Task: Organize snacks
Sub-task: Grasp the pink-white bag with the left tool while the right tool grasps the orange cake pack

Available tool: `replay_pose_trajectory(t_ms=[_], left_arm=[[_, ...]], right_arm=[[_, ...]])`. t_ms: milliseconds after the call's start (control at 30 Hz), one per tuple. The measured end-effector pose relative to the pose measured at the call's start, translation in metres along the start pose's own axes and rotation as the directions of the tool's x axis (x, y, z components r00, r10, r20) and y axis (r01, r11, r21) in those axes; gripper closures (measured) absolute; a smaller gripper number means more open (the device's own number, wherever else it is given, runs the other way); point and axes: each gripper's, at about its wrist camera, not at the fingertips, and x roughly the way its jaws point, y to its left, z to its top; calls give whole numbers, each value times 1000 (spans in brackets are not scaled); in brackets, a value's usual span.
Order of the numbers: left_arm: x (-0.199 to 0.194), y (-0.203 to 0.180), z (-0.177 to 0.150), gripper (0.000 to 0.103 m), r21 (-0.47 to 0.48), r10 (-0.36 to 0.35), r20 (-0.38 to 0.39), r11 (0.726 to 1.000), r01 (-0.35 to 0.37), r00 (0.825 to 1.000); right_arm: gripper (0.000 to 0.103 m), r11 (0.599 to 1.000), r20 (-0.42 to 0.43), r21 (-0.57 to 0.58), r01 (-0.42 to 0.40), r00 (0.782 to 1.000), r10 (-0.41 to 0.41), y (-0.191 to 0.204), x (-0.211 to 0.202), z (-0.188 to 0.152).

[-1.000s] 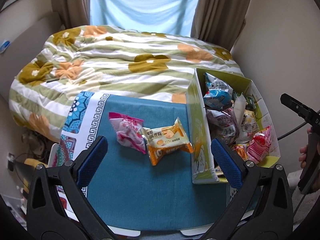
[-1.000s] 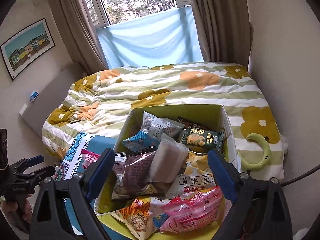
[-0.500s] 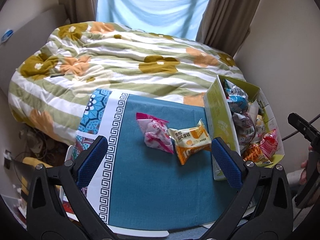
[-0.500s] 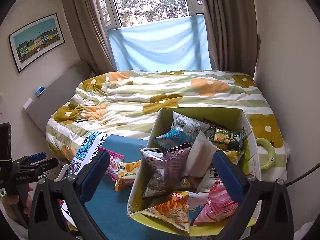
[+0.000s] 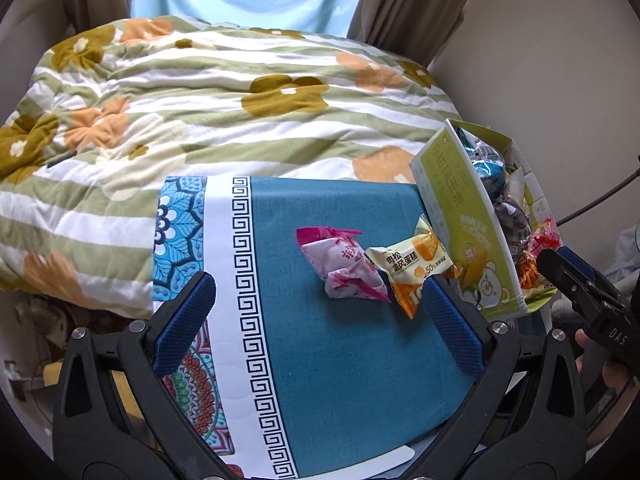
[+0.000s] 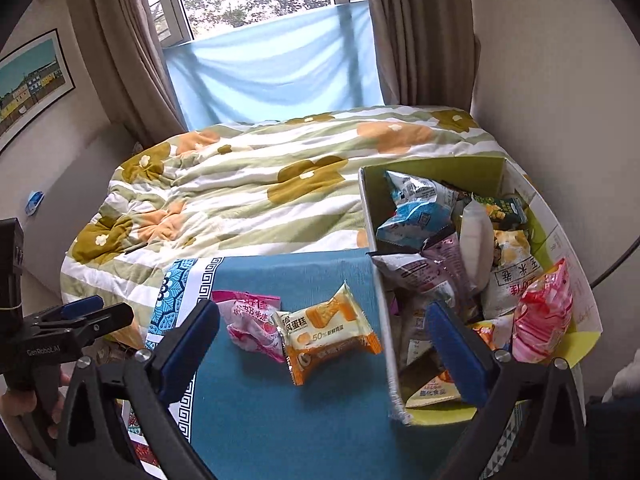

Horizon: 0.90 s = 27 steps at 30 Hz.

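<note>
A pink snack packet [image 5: 346, 266] and an orange-and-cream cake packet [image 5: 412, 266] lie side by side on a teal cloth-covered table [image 5: 340, 360]. They also show in the right wrist view, the pink packet [image 6: 250, 320] and the orange packet [image 6: 328, 334]. A green cardboard box [image 6: 560, 232] full of several snack bags stands at the table's right; it also shows in the left wrist view [image 5: 464, 224]. My left gripper [image 5: 320, 320] is open and empty, near the table's front. My right gripper [image 6: 320, 338] is open and empty, held back over the front edge.
A bed with a striped flowered quilt [image 5: 220, 92] lies behind the table. A window with a blue cloth [image 6: 272, 68] and curtains is at the back. A wall [image 6: 560, 60] stands at the right. The cloth has a patterned white border [image 5: 236, 280] on the left.
Both grippers have swung left: the packets and box now sit further right in each view. In the right wrist view the two packets have come into plain sight. Both jaws stay open.
</note>
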Motion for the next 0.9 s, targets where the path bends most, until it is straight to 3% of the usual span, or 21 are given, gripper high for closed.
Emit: replay_pose_trajectory(t_ms=[233, 400, 567, 667, 800, 900], left_arm=[[58, 7, 16, 1, 46, -102, -95, 993, 107, 990], [110, 4, 15, 1, 41, -156, -178, 985, 166, 972], [155, 0, 11, 1, 40, -184, -245, 979, 200, 952], [173, -3, 11, 5, 46, -196, -270, 975, 216, 943], [188, -3, 6, 18, 50, -209, -309, 971, 235, 928], [192, -5, 5, 19, 39, -240, -320, 963, 266, 917]], right_arm=[[0, 979, -30, 172, 111, 994, -107, 18, 29, -24], [0, 936, -49, 331, 116, 993, -106, 16, 56, -51], [0, 896, -70, 418, 148, 989, -130, 14, 77, -69], [0, 872, -72, 463, 157, 988, -140, 11, 85, -75], [0, 850, -75, 496, 177, 984, -161, 7, 93, -80], [0, 836, -85, 515, 187, 982, -168, 4, 99, -81]])
